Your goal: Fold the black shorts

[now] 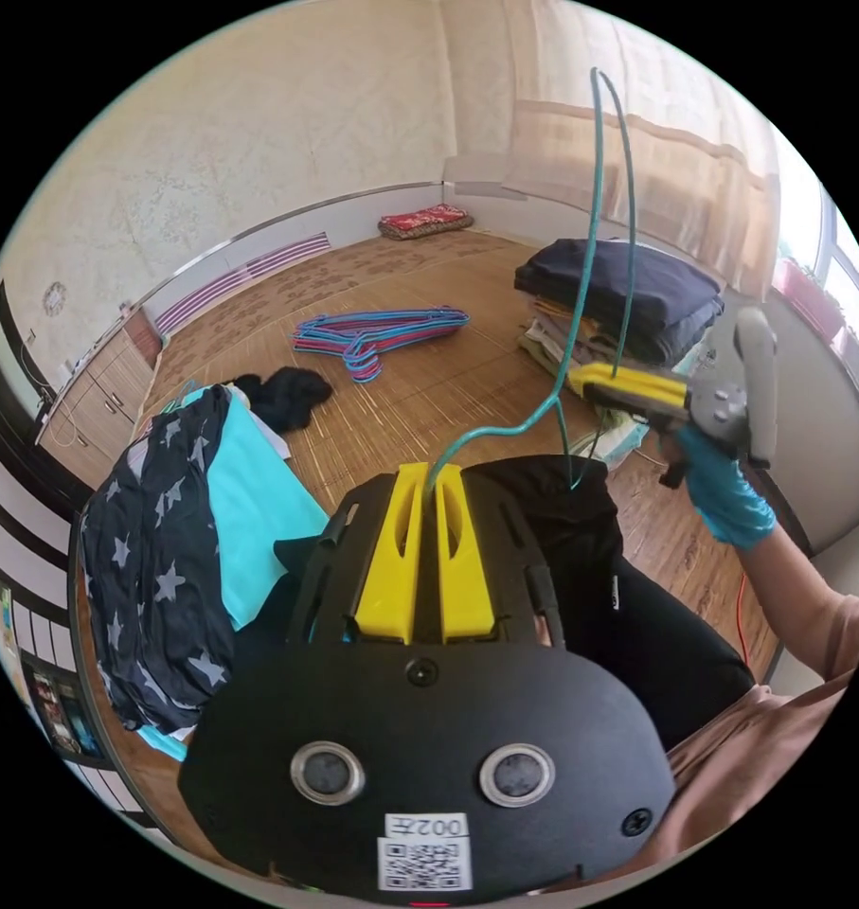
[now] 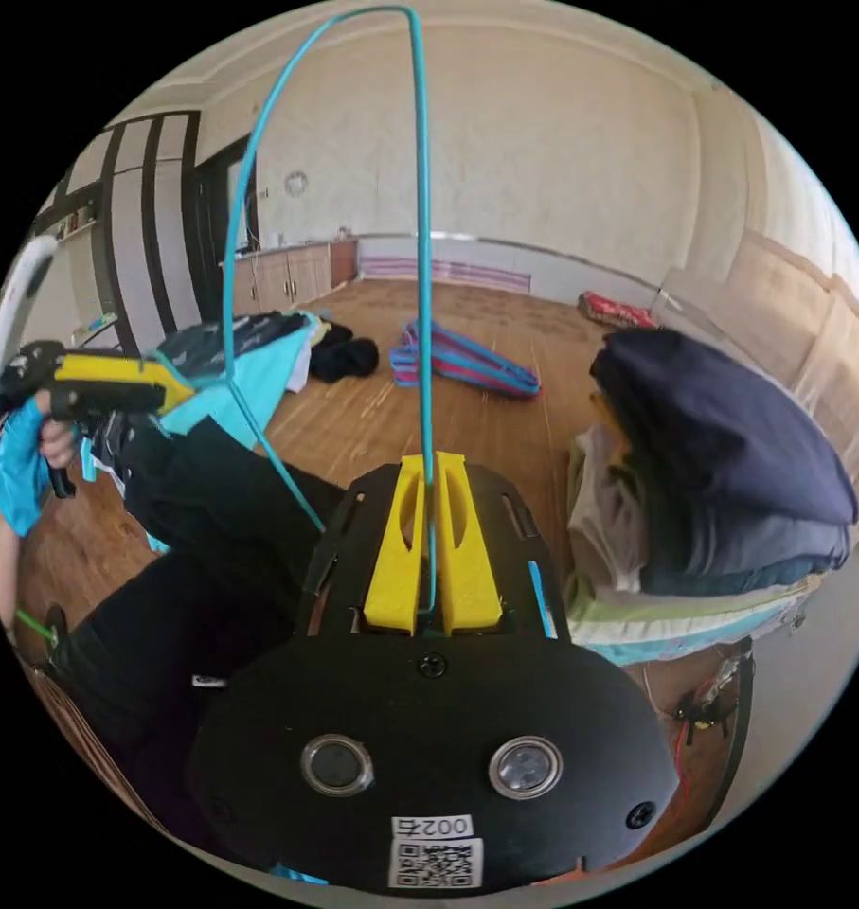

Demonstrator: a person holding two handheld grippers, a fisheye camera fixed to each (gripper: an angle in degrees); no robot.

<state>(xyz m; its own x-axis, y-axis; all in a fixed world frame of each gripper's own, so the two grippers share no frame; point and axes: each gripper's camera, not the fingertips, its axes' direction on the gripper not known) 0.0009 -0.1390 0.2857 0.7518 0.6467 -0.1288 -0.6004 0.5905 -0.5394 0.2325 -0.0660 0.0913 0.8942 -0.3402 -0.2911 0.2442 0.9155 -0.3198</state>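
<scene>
left gripper view: the left gripper [image 1: 427, 483] has its yellow jaws pressed together on a teal wire hanger [image 1: 595, 189], which rises from the fingertips and loops overhead. the black shorts [image 1: 581, 540] hang just beyond and below the fingertips. to one side, the right gripper [image 1: 590, 379], in a blue-gloved hand [image 1: 723, 488], pinches the same hanger. a pile of folded clothes [image 1: 628, 294] lies beyond it.

right gripper view: the right gripper [image 2: 429, 478] jaws are clamped on the hanger wire [image 2: 420, 237]. the shorts [image 2: 211, 492] hang beside the fingers, below the left gripper [image 2: 169, 383]. coloured hangers [image 2: 467, 365] lie on the floor well beyond.
</scene>
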